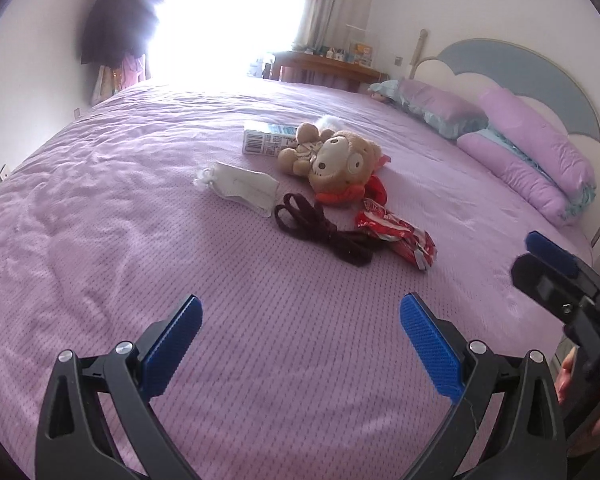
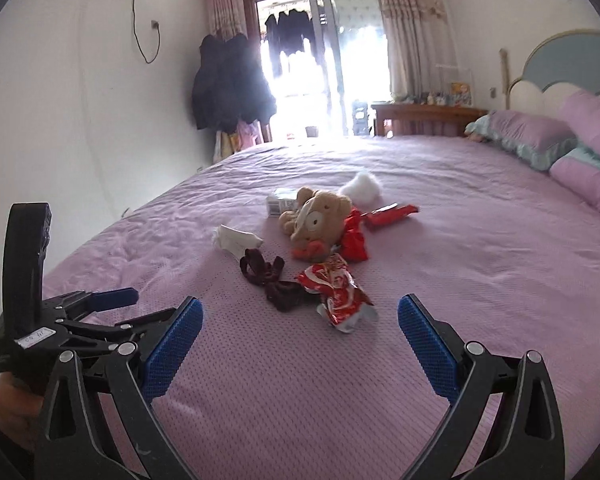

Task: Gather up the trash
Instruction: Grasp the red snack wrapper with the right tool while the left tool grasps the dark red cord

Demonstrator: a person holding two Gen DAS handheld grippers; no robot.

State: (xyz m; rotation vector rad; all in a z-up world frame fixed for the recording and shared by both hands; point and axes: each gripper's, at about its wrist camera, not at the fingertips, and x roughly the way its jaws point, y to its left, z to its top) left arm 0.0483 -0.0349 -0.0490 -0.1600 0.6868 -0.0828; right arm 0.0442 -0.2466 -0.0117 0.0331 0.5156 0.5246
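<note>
The left gripper (image 1: 300,320) and the right gripper (image 2: 299,322) are hanging over the purple bed (image 1: 100,208), fingers spread wide and holding nothing. The red wrapper (image 2: 338,290) is lying just ahead of the right fingers (image 2: 428,350), a bit toward the middle. It is sitting beside a dark band (image 2: 268,280). A white mask (image 1: 240,188), a box (image 1: 264,141) and a teddy (image 1: 332,160) are lying farther away.

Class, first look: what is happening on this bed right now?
A person holds two sets of tongs, left tongs and right tongs, both open and empty above the purple bed. Ahead lie a crumpled red wrapper, a dark cord, a white tissue, a small box and a teddy bear. Nothing is picked up yet.
</note>
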